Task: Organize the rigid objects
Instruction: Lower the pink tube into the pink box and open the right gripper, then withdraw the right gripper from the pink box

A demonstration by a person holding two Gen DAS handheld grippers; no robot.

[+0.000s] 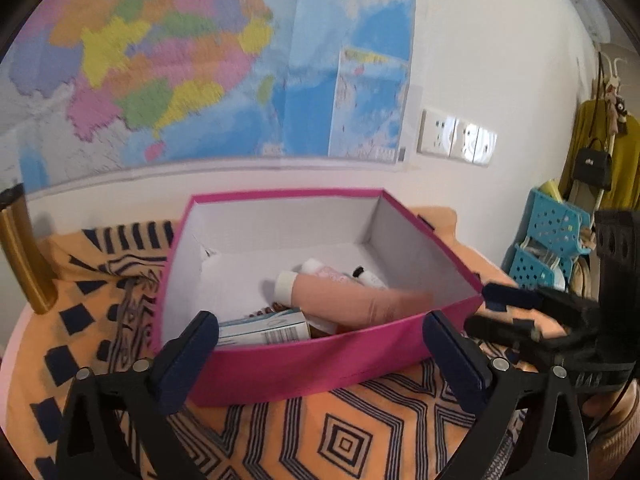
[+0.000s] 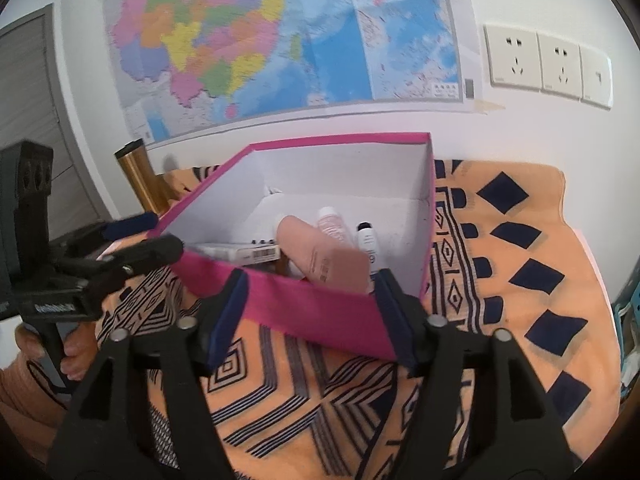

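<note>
The left gripper has its jaws spread wide and holds nothing. Its two dark blue pads sit just in front of the near wall of the pink box, one toward each end of that wall; whether they touch the box cannot be told. In the right wrist view it appears from the side at the box's left corner, jaws apart.

The right gripper is also wide open and empty. Its pads straddle the near right corner of the box, close to or against the pink wall; contact is not clear. In the left wrist view it reaches in from the right, its tips near the box's right corner.

The box stands on a desk covered with an orange cloth printed with dark geometric shapes. Inside lie a peach tube with a white cap, a pink bottle, a white tube with a black cap, and a flat carton with a barcode, all bunched toward the near wall. The peach tube lies across the others.

A gold cylinder stands on the desk to the left of the box. A map and wall sockets are on the wall behind.
</note>
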